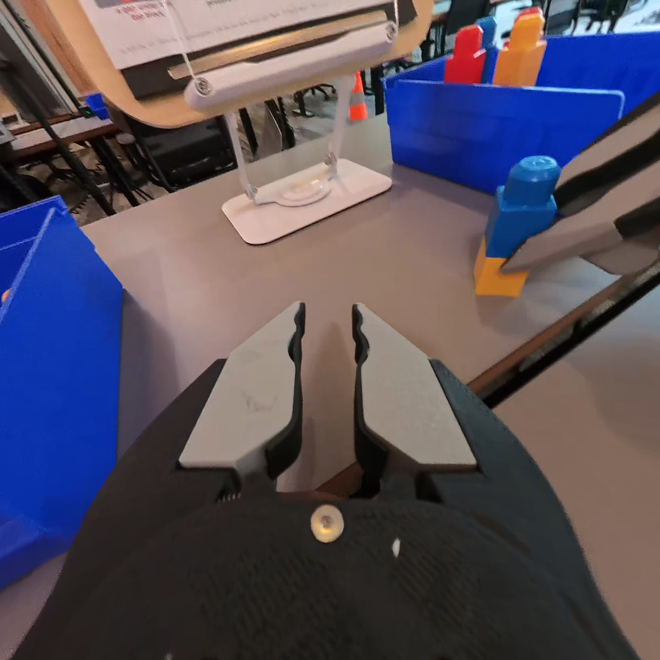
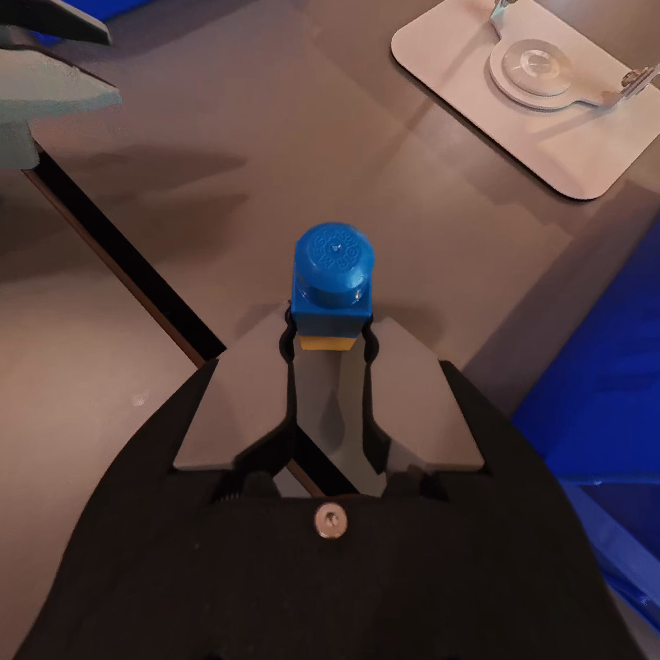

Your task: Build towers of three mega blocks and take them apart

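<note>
Right gripper (image 2: 328,326) angles down, clamped on the blue block (image 2: 330,285) atop the orange block (image 2: 326,343); left gripper (image 1: 328,314), well left of that stack, hovers level, slightly parted, empty

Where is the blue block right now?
The blue block sits on top of a yellow block on the grey table, held between the right gripper fingers, right of the white stand base.

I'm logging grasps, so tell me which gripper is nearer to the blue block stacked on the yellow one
Right. The right gripper has its fingers closed on the blue block atop the yellow block. The left gripper is apart from it, empty, over bare table.
</note>
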`<state>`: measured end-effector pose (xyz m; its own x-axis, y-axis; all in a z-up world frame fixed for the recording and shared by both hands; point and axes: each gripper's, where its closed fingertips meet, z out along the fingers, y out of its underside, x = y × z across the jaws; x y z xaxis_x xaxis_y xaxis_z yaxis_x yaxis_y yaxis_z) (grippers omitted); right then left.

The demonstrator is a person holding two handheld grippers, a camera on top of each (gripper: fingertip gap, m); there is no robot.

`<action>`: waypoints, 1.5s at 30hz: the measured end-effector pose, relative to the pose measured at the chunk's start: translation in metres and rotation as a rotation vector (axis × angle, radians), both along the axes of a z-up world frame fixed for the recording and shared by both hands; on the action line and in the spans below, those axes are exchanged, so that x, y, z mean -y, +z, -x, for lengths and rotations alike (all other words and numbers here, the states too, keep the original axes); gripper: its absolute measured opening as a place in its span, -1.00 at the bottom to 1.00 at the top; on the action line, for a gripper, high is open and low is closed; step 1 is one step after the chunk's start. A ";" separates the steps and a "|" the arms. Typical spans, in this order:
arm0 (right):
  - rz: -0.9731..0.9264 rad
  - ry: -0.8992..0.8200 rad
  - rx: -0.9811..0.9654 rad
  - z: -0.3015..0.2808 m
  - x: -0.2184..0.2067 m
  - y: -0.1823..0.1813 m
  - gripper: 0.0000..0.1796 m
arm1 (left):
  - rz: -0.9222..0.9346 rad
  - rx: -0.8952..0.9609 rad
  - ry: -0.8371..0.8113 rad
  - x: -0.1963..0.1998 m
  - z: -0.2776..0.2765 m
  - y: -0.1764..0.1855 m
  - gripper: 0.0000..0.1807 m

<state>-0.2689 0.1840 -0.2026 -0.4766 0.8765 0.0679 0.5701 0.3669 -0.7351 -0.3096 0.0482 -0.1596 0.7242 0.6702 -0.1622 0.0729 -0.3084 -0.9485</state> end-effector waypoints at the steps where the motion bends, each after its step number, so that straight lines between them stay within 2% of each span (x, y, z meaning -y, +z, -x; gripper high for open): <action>1: 0.014 0.004 -0.002 0.001 0.001 0.000 -0.62 | -0.012 -0.003 0.017 0.002 0.002 0.002 -0.73; 6: 0.067 0.010 0.035 0.000 0.003 -0.007 -0.47 | -0.064 -0.048 0.071 0.014 0.005 0.011 -0.73; 8: 0.060 0.005 0.023 0.000 0.002 -0.004 -0.35 | -0.094 -0.074 0.072 0.018 0.004 0.016 -0.73; 11: 0.049 -0.001 -0.010 -0.003 -0.003 0.007 -0.28 | -0.137 -0.118 0.068 0.023 0.002 0.025 -0.73; 18: 0.131 -0.033 -0.150 -0.021 -0.015 0.068 -0.15 | -0.169 -0.149 0.091 0.031 0.003 0.030 -0.72; 23: 0.239 0.016 -0.325 -0.038 0.001 0.119 -0.13 | -0.161 -0.160 0.087 0.030 0.002 0.031 -0.72; 25: 0.239 0.027 -0.366 -0.038 0.006 0.123 -0.13 | -0.155 -0.166 0.085 0.030 0.001 0.031 -0.72; 32: 0.195 -0.138 -0.633 -0.014 -0.025 0.124 -0.27 | -0.132 -0.176 0.062 0.025 -0.002 0.030 -0.72; 36: 0.153 -0.138 -0.630 -0.008 -0.027 0.107 -0.49 | -0.141 -0.175 0.060 0.026 -0.002 0.030 -0.72; 45: 0.170 -0.147 -0.626 -0.006 -0.027 0.101 -0.51 | -0.112 -0.176 0.062 0.024 -0.002 0.027 -0.68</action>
